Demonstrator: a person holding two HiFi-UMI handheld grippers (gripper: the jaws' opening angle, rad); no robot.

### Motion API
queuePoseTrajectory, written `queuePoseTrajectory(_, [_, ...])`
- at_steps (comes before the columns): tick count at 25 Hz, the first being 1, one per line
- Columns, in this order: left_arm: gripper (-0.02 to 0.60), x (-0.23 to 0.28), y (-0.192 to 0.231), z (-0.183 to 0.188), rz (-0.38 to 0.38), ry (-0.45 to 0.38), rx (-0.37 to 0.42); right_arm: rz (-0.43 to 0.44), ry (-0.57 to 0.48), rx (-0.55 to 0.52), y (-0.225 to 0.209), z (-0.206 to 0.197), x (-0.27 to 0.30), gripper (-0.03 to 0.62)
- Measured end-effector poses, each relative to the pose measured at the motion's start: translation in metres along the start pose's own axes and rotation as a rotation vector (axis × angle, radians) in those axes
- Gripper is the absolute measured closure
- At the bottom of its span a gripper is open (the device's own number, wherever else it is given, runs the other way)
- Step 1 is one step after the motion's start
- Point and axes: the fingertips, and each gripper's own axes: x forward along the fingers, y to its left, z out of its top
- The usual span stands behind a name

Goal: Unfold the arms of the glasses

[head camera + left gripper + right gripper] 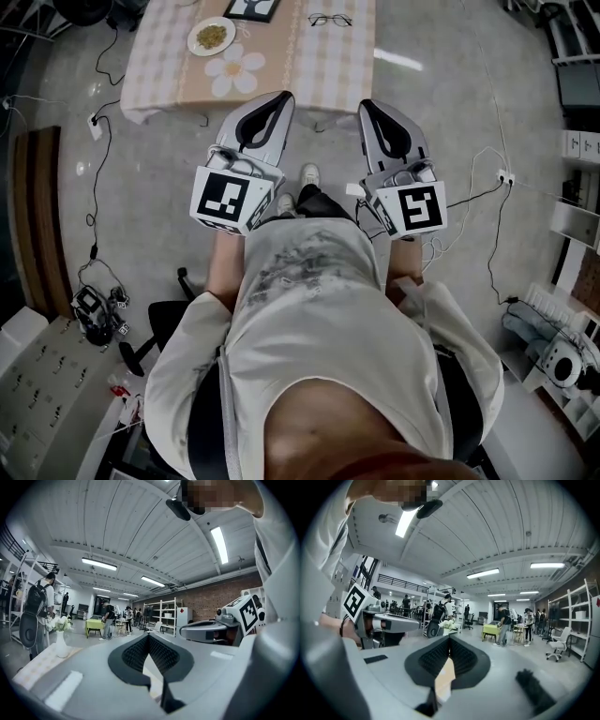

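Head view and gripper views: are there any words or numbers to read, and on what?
No words or numbers can be read anywhere.
Black-and-white marker cube on the left gripper: square pattern, no letters.
Second marker cube on the right gripper: the same.
Red diamond sign on the white cabinet: no print readable.
White boxes with dark marks: too small to read.

Pale printed T-shirt; grey left claw and right claw bear black-and-white marker cubes.
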Motion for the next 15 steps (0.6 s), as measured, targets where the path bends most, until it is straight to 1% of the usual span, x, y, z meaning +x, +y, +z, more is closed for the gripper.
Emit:
queuePoseTrajectory(9, [0.572, 0.048, 0.022, 0.009, 0.054, 0.005, 0.021, 0.074, -0.023, 0.002, -0.040, 0.002, 0.042, 0.577])
queuePoseTrajectory(15, [0.572, 0.073, 0.026, 0.015, 0.068, 0.009, 0.028, 0.095, -0.029, 0.010, -0.065, 0.004, 0.056, 0.577])
